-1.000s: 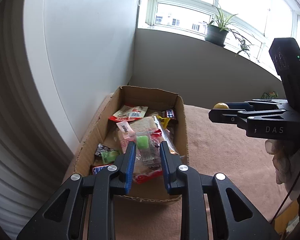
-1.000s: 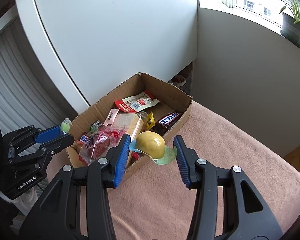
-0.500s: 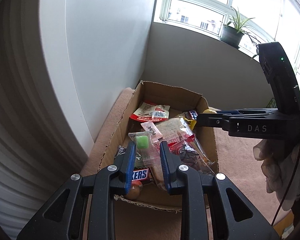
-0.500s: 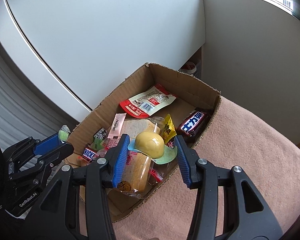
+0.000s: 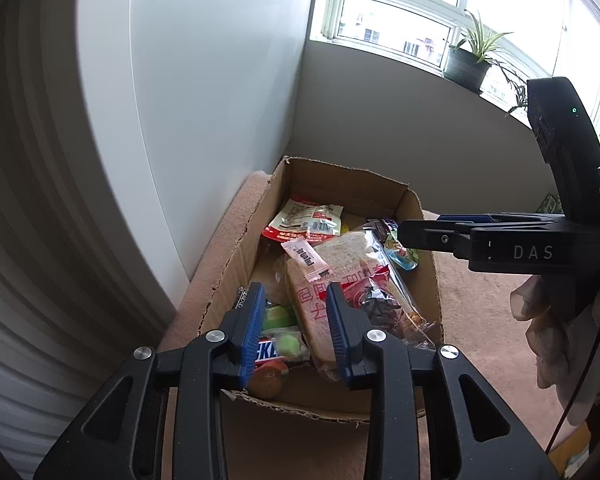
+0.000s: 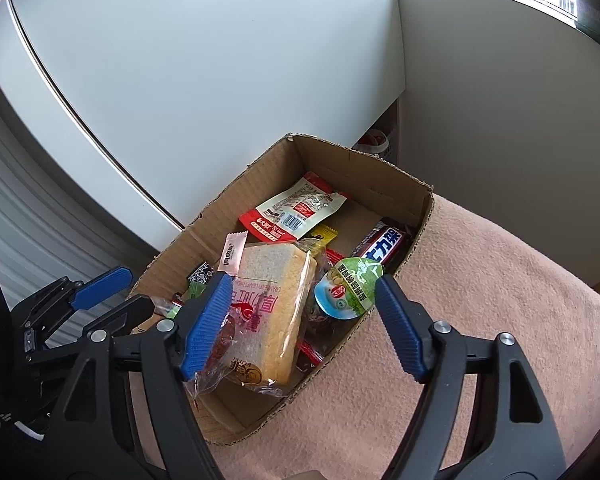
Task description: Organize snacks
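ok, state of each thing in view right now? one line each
left gripper: open, empty, over the near end of the box
right gripper: open, empty
cardboard box: open-topped, filled with snacks
jelly cup: sealed, lying lid-up in the box
bread pack: sealed, lying in the box
red and white pouch: sealed, at the far end
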